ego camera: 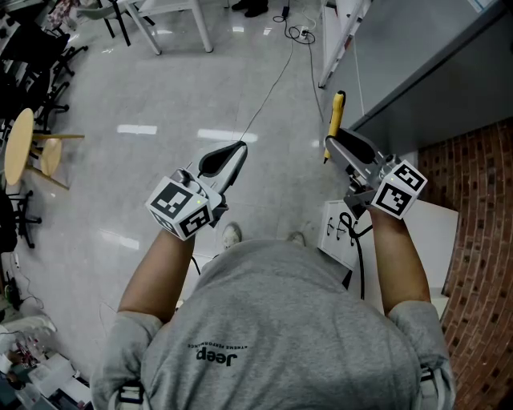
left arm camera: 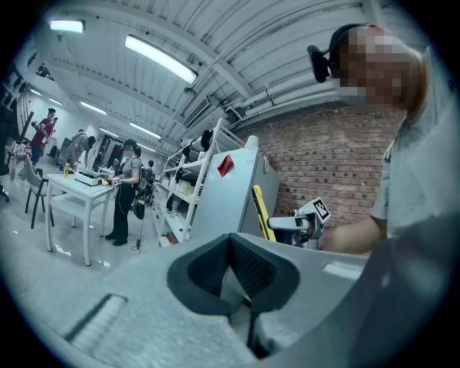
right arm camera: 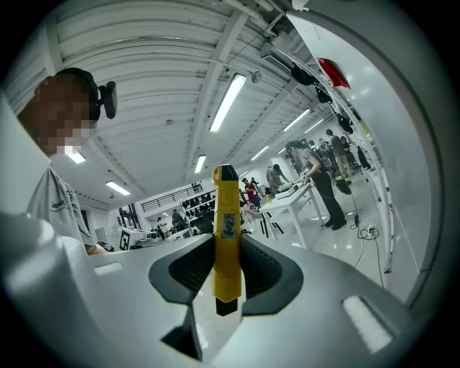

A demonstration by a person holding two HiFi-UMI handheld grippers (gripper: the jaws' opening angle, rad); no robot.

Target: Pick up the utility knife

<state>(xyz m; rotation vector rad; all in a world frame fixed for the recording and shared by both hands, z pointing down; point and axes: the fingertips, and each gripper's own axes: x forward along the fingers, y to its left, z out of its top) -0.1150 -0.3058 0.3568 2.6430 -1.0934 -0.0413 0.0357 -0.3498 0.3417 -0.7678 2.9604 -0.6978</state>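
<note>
The utility knife (ego camera: 335, 120) is yellow with a black tip, and my right gripper (ego camera: 332, 144) is shut on it in the air above the floor. In the right gripper view the knife (right arm camera: 225, 237) stands upright between the dark pads (right arm camera: 262, 269), its black end poking out below the grip. My left gripper (ego camera: 237, 149) hovers to the left of it at about the same height, shut with nothing in it. In the left gripper view its fingertips (left arm camera: 231, 241) meet, and the knife (left arm camera: 260, 208) shows beyond them in the right gripper (left arm camera: 282, 223).
Below both grippers is a glossy grey floor with a cable (ego camera: 272, 84) running across it. A grey cabinet (ego camera: 425, 64) and a brick wall (ego camera: 481, 240) stand at the right, a white table's legs (ego camera: 172, 20) at the top, a wooden stool (ego camera: 20, 144) at the left.
</note>
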